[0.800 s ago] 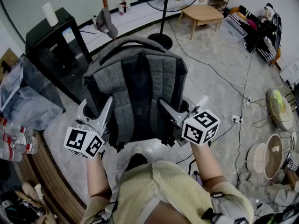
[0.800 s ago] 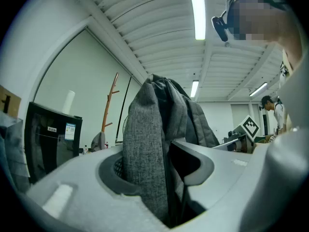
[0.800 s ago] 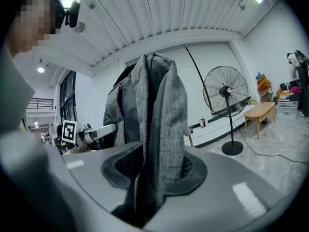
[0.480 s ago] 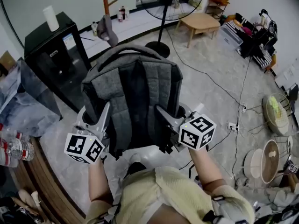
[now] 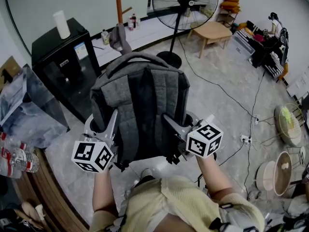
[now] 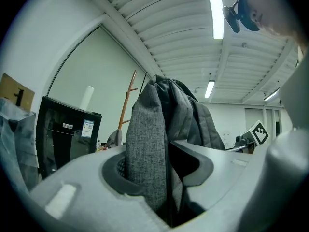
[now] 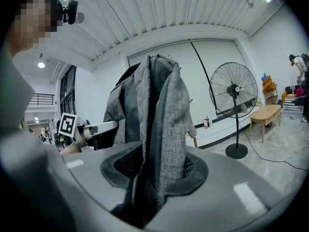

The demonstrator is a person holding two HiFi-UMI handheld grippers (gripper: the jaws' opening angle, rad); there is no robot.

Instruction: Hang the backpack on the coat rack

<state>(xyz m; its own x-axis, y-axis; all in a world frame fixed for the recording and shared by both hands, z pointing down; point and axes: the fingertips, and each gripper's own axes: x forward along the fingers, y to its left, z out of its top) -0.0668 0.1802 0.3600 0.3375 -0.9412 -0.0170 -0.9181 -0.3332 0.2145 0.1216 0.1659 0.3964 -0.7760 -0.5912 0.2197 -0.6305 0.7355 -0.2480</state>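
Note:
A grey backpack (image 5: 140, 100) hangs in the air between both grippers, its back panel and straps facing me. My left gripper (image 5: 107, 132) is shut on grey fabric at the pack's left side (image 6: 147, 153). My right gripper (image 5: 174, 127) is shut on grey fabric at its right side (image 7: 161, 144). The wooden coat rack (image 5: 119, 4) stands beyond the pack near the far wall, with a grey cap (image 5: 119, 36) hanging on it. In the left gripper view the coat rack (image 6: 128, 98) rises just left of the held fabric.
A black cabinet (image 5: 65, 62) with a white roll on top stands at the left, next to a clear plastic bag (image 5: 24, 105). A standing fan (image 5: 183, 6) and its cable are right of the rack. A low wooden table (image 5: 212, 33) and floor clutter lie at the right.
The backpack and both grippers have moved toward the coat rack and fan, which now show larger and lower in the head view. Both grips are unchanged.

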